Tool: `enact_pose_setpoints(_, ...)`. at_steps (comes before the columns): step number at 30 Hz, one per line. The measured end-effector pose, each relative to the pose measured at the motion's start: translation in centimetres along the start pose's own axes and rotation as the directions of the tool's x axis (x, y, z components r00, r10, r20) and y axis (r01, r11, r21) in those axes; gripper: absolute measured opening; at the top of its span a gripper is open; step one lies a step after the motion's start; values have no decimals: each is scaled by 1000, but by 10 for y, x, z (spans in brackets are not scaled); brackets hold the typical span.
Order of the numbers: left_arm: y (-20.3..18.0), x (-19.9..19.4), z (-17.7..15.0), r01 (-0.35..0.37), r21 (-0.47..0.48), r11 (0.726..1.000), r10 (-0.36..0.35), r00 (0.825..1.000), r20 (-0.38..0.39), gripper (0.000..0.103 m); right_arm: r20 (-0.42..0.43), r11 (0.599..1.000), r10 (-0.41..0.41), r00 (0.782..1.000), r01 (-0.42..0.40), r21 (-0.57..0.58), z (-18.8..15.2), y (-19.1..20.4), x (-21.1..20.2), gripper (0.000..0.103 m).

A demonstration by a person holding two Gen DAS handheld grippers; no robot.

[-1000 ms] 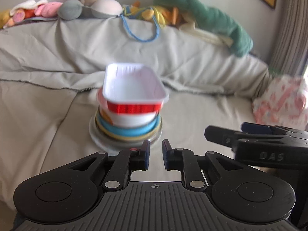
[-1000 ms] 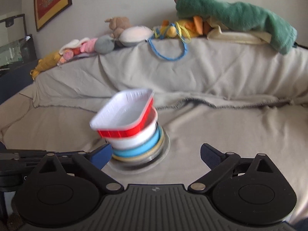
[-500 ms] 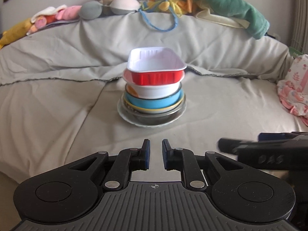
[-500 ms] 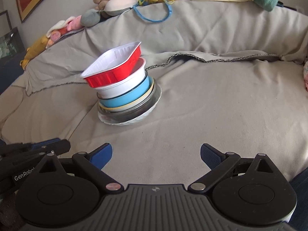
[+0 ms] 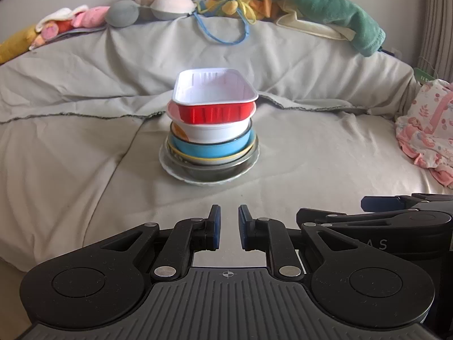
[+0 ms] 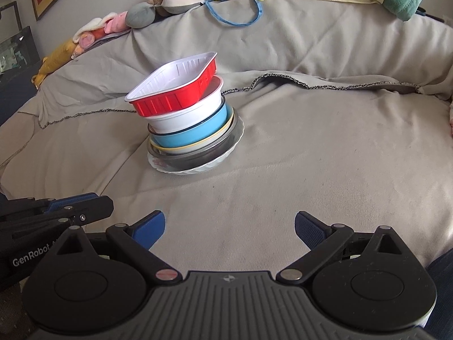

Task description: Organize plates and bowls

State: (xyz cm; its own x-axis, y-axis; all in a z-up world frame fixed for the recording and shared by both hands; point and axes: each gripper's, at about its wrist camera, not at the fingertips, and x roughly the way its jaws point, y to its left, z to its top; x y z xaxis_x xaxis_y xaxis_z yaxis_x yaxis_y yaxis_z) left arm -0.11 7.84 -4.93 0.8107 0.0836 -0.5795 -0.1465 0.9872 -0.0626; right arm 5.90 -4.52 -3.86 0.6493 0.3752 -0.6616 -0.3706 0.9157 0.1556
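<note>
"GenRobot" in white on the left hand-held gripper (image 6: 79, 212) body

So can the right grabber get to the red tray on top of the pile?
Probably yes. The right gripper is open and empty, only bare sofa cover lies between it and the red tray, which tops the stack uncovered.

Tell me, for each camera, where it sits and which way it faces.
Left wrist: sits on the left tool, looks forward and slightly down over the covered sofa at the stack of dishes; its own nearly shut fingers show, plus the right tool at the lower right.
Right wrist: sits on the right tool, faces the stack from further right; its wide-open fingers show, and the left tool at the lower left.
Shared: the stack, the sofa, the plush toys along the backrest.
</note>
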Motion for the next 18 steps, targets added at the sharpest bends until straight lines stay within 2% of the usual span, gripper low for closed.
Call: enact_pose_setpoints(18, 1, 1, -1, 9, -7, 1000, -9, 1000, -15, 17, -11, 1000, 1, 1000, -1, 10, -2, 2, 1, 99)
